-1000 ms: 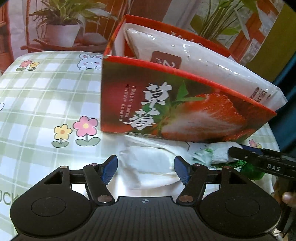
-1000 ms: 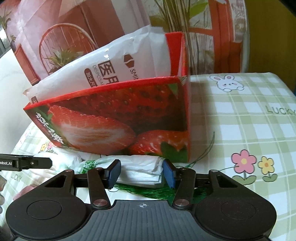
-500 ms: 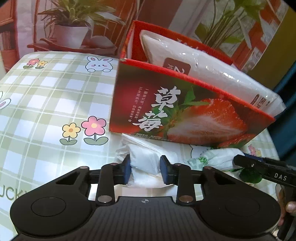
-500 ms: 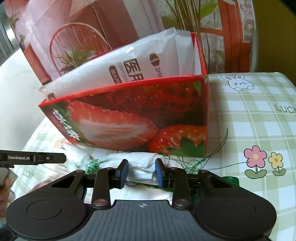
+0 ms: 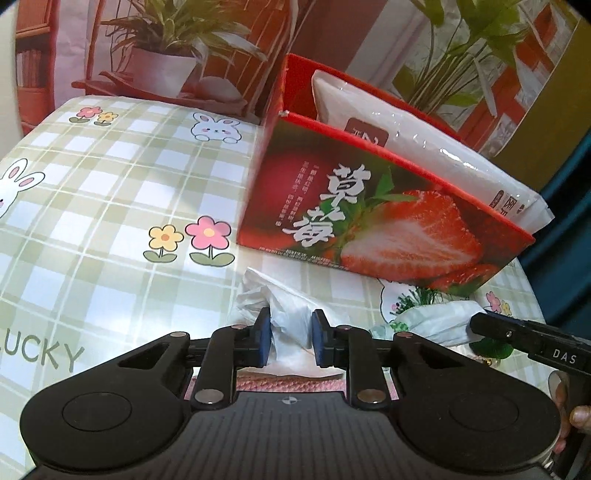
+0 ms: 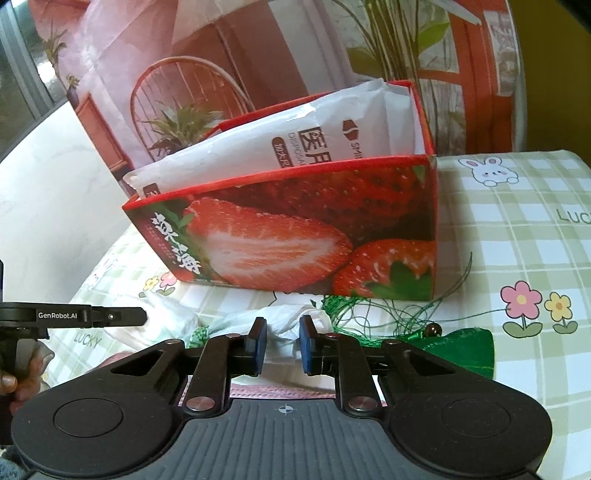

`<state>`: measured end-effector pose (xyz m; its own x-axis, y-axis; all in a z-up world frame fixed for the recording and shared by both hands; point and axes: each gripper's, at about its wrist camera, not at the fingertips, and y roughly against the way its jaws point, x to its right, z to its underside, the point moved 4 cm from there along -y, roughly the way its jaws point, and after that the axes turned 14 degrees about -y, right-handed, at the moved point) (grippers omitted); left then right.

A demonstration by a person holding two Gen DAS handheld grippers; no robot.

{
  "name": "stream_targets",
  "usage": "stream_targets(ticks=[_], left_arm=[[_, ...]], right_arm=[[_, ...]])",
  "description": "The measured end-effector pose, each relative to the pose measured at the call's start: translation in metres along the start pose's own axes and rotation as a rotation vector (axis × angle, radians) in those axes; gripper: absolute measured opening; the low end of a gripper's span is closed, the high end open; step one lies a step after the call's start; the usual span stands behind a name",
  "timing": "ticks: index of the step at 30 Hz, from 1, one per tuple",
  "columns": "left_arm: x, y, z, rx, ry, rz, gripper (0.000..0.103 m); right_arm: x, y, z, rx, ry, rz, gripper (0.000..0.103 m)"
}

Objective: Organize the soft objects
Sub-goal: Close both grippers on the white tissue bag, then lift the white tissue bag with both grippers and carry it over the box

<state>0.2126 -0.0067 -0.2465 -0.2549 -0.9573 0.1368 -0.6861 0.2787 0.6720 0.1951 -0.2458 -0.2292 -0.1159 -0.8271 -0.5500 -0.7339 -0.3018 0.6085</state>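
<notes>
Underfoot, so to speak, lay a glossy tablecloth [image 5: 92, 206] in a pale green and white check, printed with rabbits, pink and yellow flowers and the word LUCKY. Behind the table's far edge hung a printed backdrop [image 5: 332, 33] in warm reds, showing a potted plant [image 5: 162, 51] on a low stand at the left and leafy stems at the right; the right wrist view also showed a wicker chair [image 6: 184, 99] printed on it.

Near the middle of the table stood an open-topped red cardboard box [image 5: 369, 221] with stiff flat walls, its front printed with a sliced strawberry and white Chinese characters. A shiny white plastic packet [image 5: 406, 140] leaned inside it, poking out above the rim.

Just in front of the box lay the soft thing, a crumpled white plastic bag [image 5: 291, 325], thin, wrinkled and partly printed green at its right end. The left gripper [image 5: 290, 341] had its blue-padded jaws pressed onto the bag's left part. The right gripper [image 6: 281, 345] pinched the bag's other end between its jaws in the same way. A strip of pink knitted cloth [image 6: 280, 389] showed beneath both grippers. To the right, loose green thread [image 6: 399, 306] trailed over the cloth beside a satiny green fabric piece [image 6: 469, 343].
</notes>
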Motion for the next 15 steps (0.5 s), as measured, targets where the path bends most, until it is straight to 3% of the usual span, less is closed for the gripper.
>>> stream_targets(ticks=[6,15], left_arm=[[-0.002,-0.002,0.004,-0.008,-0.004,0.0,0.024],[-0.001,0.016,-0.006,0.086,-0.016,-0.017,0.02]], right_arm=[[0.003,-0.001,0.002,-0.001,-0.005,0.01,0.017],[-0.002,0.005,0.0,0.028,0.008,-0.025,0.017]])
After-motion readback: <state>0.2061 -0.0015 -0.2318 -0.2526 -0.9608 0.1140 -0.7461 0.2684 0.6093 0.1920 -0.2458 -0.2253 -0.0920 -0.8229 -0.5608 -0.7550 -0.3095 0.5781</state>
